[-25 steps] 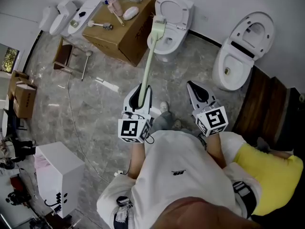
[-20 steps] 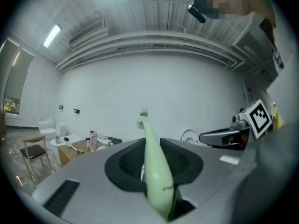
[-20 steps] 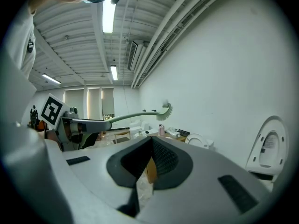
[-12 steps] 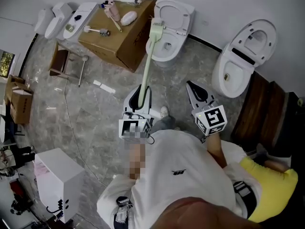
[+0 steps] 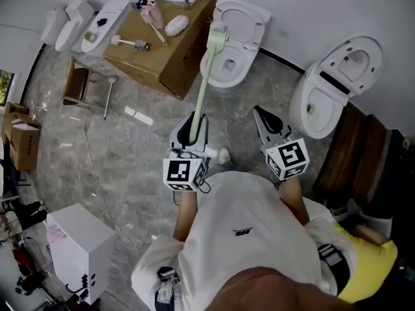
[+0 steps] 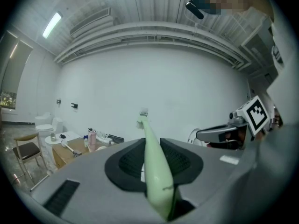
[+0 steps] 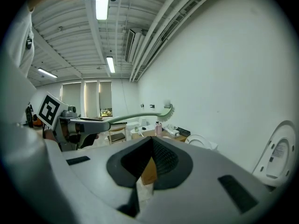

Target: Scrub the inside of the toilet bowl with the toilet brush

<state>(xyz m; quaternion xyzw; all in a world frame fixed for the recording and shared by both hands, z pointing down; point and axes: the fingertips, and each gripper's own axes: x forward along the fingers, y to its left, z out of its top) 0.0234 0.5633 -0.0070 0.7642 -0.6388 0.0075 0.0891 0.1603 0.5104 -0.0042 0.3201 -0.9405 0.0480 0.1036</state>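
Brush raised, head not in the bowl yet.
Left gripper is clamped on the near end of the pale-green toilet brush. The bristle head sticks out far ahead of it, in the air, over the near-left rim of the toilet bowl. My guess is the end grip is for reach, so the head can go down inside while the gripper stays out. Right gripper sits just right of the left one, jaws together, nothing in them, idle. The bowl's lid is up and the inside looks bare. The cardboard box ahead-left of the left gripper carries loose small items on top.
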